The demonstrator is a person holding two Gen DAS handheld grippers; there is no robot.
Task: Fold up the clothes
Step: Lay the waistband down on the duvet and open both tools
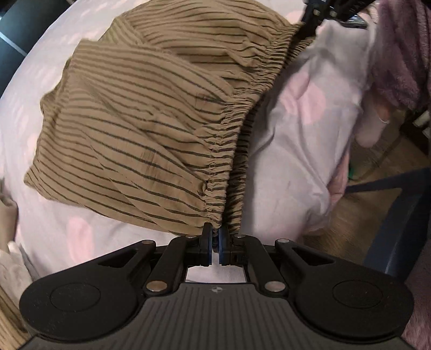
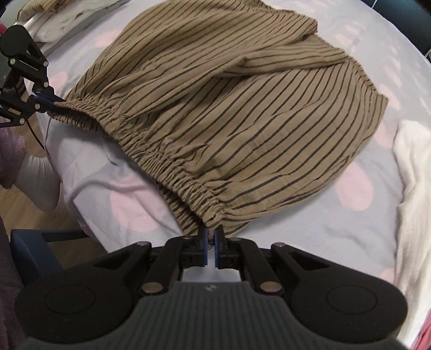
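A pair of tan shorts with thin dark stripes point(image 1: 129, 129) lies spread on a pale lilac bed sheet point(image 1: 291, 150); it also shows in the right wrist view point(image 2: 242, 121). Its gathered elastic waistband point(image 1: 237, 118) is stretched between the two grippers above the sheet. My left gripper point(image 1: 215, 234) is shut on one end of the waistband; it shows from outside in the right wrist view point(image 2: 47, 101). My right gripper point(image 2: 211, 234) is shut on the other end point(image 2: 212, 212); it shows at the top of the left wrist view point(image 1: 307, 25).
The sheet point(image 2: 323, 242) has pink blotches. White cloth point(image 2: 414, 188) lies at the right, more folded pale clothes point(image 2: 67, 18) at the far left corner. A purple fleece point(image 1: 398, 53), wooden floor point(image 1: 377, 161) and a dark blue chair frame point(image 1: 398, 215) lie beyond the bed edge.
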